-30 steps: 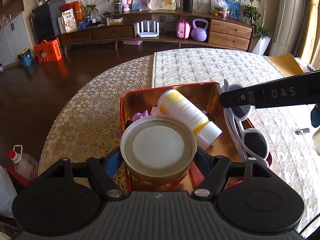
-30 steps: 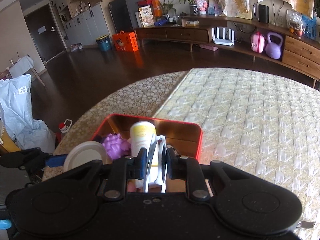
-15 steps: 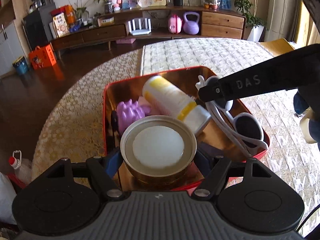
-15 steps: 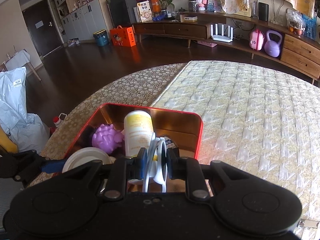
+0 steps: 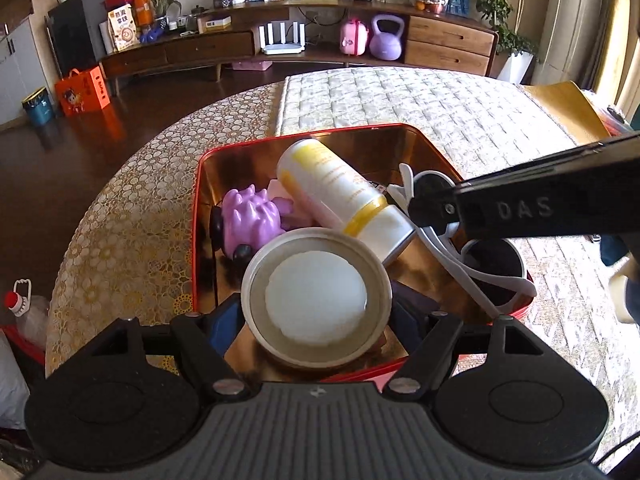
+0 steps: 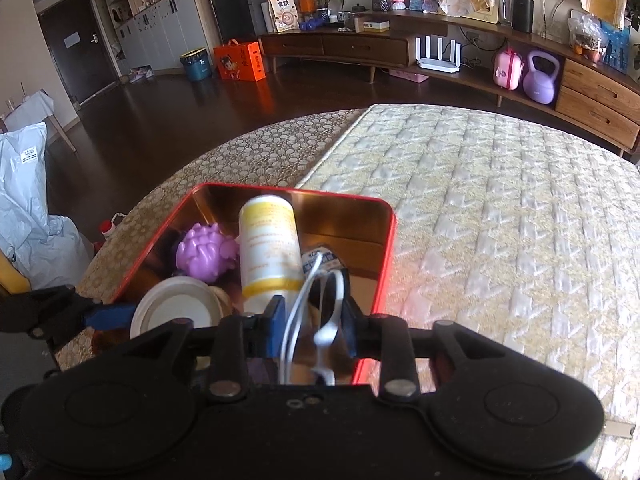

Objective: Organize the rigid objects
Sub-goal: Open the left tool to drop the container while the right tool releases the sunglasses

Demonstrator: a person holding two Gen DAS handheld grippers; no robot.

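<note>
Left gripper [image 5: 318, 312] clamped on round tin [image 5: 316, 298] w/ white lid, pads pressed to both sides, held low over near end of red tray [image 5: 240, 151]. Same tin seen in right wrist view [image 6: 176, 312] at tray's near-left corner, blue pad touching its left edge.

Right gripper [image 6: 310, 320] closed on white sunglasses [image 6: 324, 320], frame pinched between pads, glasses edge-on & roughly upright. In left wrist view, sunglasses [image 5: 472, 252] along tray's right side, dark lenses showing, near lens over the right rim; right gripper [image 5: 430, 204] came in from the right, "DAS" on its arm.

Inside tray: white bottle w/ yellow bands [image 5: 340, 192] lying slantwise, base twd far-left, cap end twd near-right, just beside tin. Purple spiky toy [image 5: 248, 220] left of bottle, touching or nearly so; dark roundish bits at its near side, couldn't tell what. Pink item partly hidden between toy & bottle. Small printed packet [image 6: 320, 258] right of bottle, partly behind sunglasses arm.

Tray sat on surface w/ gold lace cloth [image 5: 132, 208] on left part, quilted pale cover [image 5: 420, 96] on right & far part. Tray straddled near the seam, mostly on quilted side.
</note>
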